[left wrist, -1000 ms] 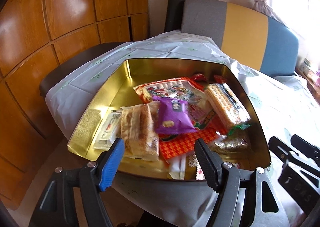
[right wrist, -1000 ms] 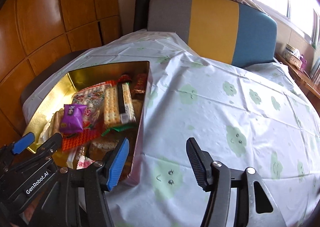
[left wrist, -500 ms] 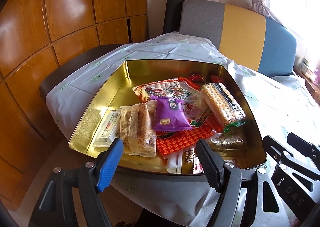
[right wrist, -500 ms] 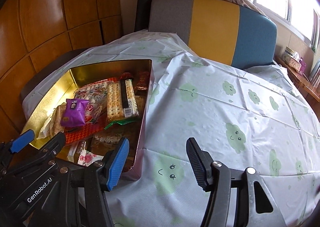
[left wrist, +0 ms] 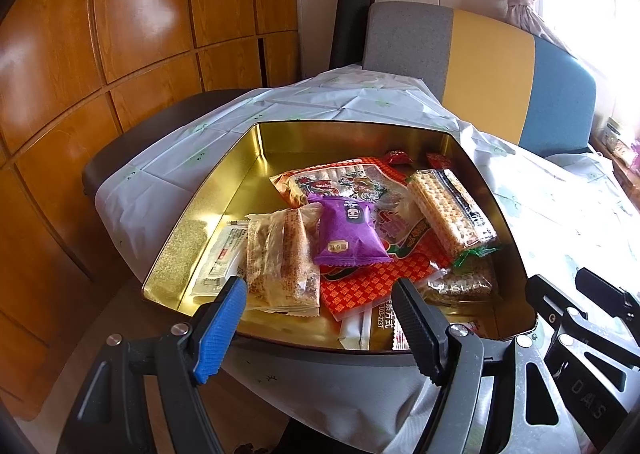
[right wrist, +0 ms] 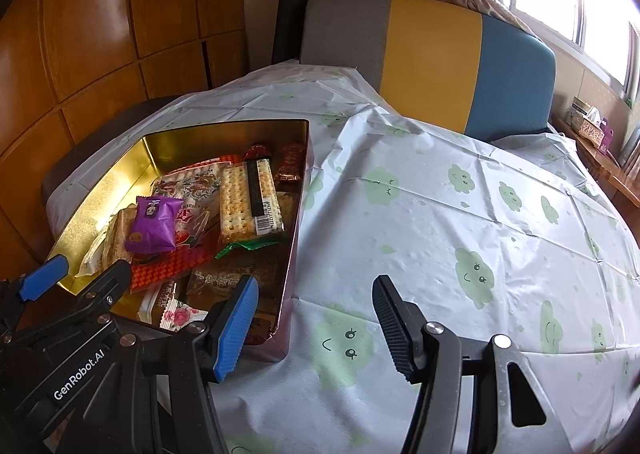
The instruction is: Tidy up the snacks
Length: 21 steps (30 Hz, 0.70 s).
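A gold tin box (left wrist: 240, 162) (right wrist: 116, 178) sits at the table's left end, full of snack packs. A purple pack (left wrist: 348, 230) (right wrist: 154, 222) lies on top, with a cracker sleeve (left wrist: 448, 210) (right wrist: 248, 198) to its right and a clear pack of sesame bars (left wrist: 280, 258) to its left. A red patterned bag (left wrist: 368, 286) lies beneath. My left gripper (left wrist: 320, 318) is open and empty, just short of the tin's near rim. My right gripper (right wrist: 314, 322) is open and empty over the tablecloth beside the tin's right wall.
A white tablecloth with green cloud faces (right wrist: 460, 222) covers the table to the right of the tin. A grey, yellow and blue chair back (right wrist: 432, 54) stands behind the table. Wooden panels (left wrist: 120, 34) line the left wall. A shelf with small items (right wrist: 592, 122) is at far right.
Both grippers have pulled back and risen slightly, so the tin looks a little farther away. Both stay open. The snacks have not moved.
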Each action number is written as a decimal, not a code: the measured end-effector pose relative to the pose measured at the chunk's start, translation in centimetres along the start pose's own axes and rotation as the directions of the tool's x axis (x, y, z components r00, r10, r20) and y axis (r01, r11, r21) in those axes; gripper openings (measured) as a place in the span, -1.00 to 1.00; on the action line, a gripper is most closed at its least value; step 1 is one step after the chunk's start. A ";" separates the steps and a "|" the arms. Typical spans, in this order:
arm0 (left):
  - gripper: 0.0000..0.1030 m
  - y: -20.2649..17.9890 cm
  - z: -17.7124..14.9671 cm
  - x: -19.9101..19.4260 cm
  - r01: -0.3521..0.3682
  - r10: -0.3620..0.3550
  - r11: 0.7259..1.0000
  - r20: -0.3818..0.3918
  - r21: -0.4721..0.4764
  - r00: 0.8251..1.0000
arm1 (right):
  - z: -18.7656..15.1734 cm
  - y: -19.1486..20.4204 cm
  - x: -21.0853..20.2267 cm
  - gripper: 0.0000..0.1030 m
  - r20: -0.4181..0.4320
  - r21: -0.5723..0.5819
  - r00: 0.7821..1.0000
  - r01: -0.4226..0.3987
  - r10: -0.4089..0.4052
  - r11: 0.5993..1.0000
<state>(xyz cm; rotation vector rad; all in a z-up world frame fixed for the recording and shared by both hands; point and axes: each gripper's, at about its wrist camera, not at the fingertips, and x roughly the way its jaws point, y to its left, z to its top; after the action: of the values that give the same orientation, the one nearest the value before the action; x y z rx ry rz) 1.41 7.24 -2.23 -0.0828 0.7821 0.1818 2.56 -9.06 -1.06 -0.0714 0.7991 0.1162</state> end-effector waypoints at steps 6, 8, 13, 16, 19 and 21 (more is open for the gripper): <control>0.47 0.0 0.1 0.0 0.001 -0.001 1.000 0.000 0.001 1.000 | 0.0 0.1 0.0 0.18 0.002 -0.002 1.000 0.000 0.000 1.000; 0.47 0.0 0.1 0.0 0.002 -0.002 1.000 0.000 -0.001 1.000 | 0.0 0.1 0.0 0.18 0.004 -0.003 1.000 0.000 0.000 1.000; 0.47 0.1 0.2 0.0 0.001 -0.001 1.000 0.002 -0.003 1.000 | 0.1 0.2 -0.1 0.18 0.007 -0.009 1.000 -0.001 0.001 1.000; 0.47 0.1 0.2 0.0 0.003 -0.003 1.000 0.003 -0.004 1.000 | 0.2 0.2 0.0 0.18 0.006 -0.009 1.000 -0.003 0.003 1.000; 0.47 0.1 0.2 -0.1 0.006 -0.006 1.000 0.004 -0.003 1.000 | 0.2 0.2 -0.1 0.18 0.009 -0.010 1.000 -0.003 0.003 1.000; 0.47 0.1 0.2 -0.2 0.008 -0.008 1.000 0.006 -0.003 1.000 | 0.2 0.2 -0.1 0.18 0.010 -0.012 1.000 -0.003 0.003 1.000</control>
<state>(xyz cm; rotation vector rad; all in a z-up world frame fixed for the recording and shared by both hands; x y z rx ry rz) 1.42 7.35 -1.95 -0.0879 0.7757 0.1754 2.60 -8.80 -0.87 -0.0808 0.7887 0.1245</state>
